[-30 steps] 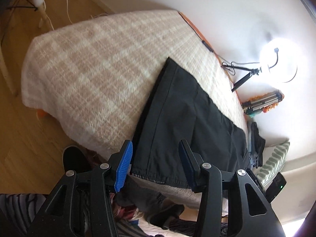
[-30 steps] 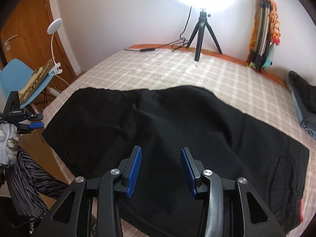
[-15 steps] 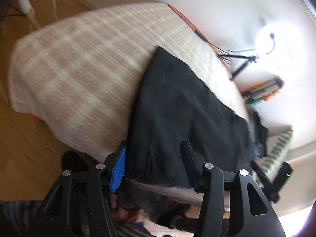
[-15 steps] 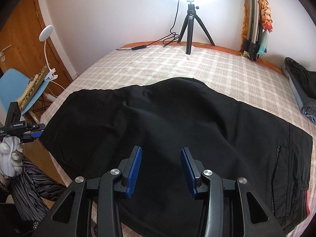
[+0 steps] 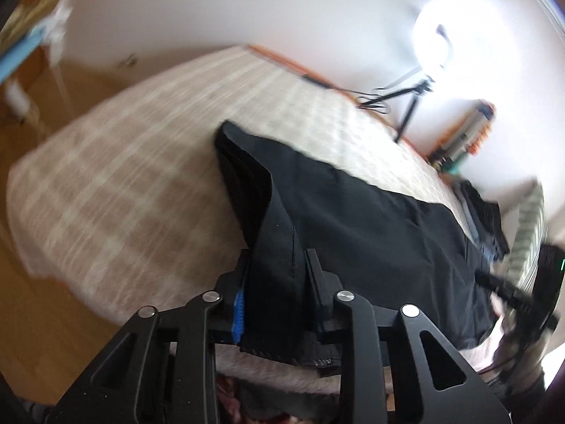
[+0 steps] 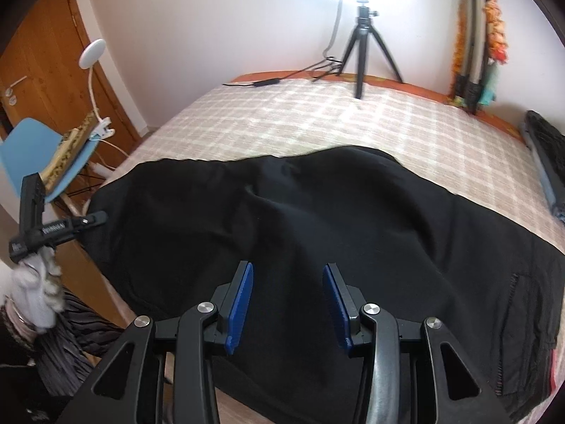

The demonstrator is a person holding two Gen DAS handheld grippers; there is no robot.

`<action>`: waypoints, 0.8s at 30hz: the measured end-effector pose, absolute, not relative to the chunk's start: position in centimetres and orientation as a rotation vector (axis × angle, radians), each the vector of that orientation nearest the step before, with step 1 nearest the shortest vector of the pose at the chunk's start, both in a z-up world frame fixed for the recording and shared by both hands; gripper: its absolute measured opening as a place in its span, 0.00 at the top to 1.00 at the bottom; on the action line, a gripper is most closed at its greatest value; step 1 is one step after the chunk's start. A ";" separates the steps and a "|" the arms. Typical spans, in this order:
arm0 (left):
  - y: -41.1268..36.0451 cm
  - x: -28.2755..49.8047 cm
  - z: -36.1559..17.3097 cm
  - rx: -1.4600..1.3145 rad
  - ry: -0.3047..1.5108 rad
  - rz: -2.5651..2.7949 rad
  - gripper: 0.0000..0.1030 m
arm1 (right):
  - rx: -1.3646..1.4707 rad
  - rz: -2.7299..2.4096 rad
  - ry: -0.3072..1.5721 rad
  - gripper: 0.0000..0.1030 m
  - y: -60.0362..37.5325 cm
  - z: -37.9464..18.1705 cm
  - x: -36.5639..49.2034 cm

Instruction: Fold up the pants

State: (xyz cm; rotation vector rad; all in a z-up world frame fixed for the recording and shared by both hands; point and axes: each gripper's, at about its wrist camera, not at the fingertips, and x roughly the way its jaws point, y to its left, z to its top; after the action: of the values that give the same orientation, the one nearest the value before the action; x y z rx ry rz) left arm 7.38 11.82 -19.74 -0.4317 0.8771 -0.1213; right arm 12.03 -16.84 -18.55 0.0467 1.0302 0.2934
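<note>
The pants [image 6: 317, 219] lie spread across the plaid-covered bed [image 6: 282, 120], their hem end pinched and lifted between the closed-down fingers of the left hand-held gripper [image 5: 277, 282]. The right hand-held gripper [image 6: 287, 300] hovers over the black cloth just ahead of it, fingers apart and holding nothing.

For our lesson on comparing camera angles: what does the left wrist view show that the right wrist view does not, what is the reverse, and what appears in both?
Left wrist only: the left gripper close up, its fingers around a raised hem of the pants, and a striped pillow.

Right wrist only: the right gripper, open above the pants, a blue chair, a white lamp and a wooden door.

Both: the pants, the checked blanket, the tripod.
</note>
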 end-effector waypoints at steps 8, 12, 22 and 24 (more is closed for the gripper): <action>10.1 7.5 -19.3 -0.328 0.839 -0.181 0.79 | 0.079 0.501 1.077 0.45 -10.0 -17.2 16.5; 9.4 7.6 -19.1 -0.301 0.829 -0.194 0.79 | 0.083 0.615 1.123 0.42 -4.6 -17.2 20.4; 9.6 7.7 -18.9 -0.322 0.823 -0.222 0.79 | 0.053 0.800 1.288 0.41 8.7 -19.1 27.7; 9.5 7.7 -18.9 -0.321 0.823 -0.229 0.79 | 0.030 0.794 1.319 0.41 10.8 -20.2 28.6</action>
State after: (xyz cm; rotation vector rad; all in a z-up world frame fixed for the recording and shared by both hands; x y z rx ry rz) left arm 7.72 9.50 -18.87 -0.3208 0.8229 -0.2293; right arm 28.60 10.85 -20.24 0.0297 1.3186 0.7942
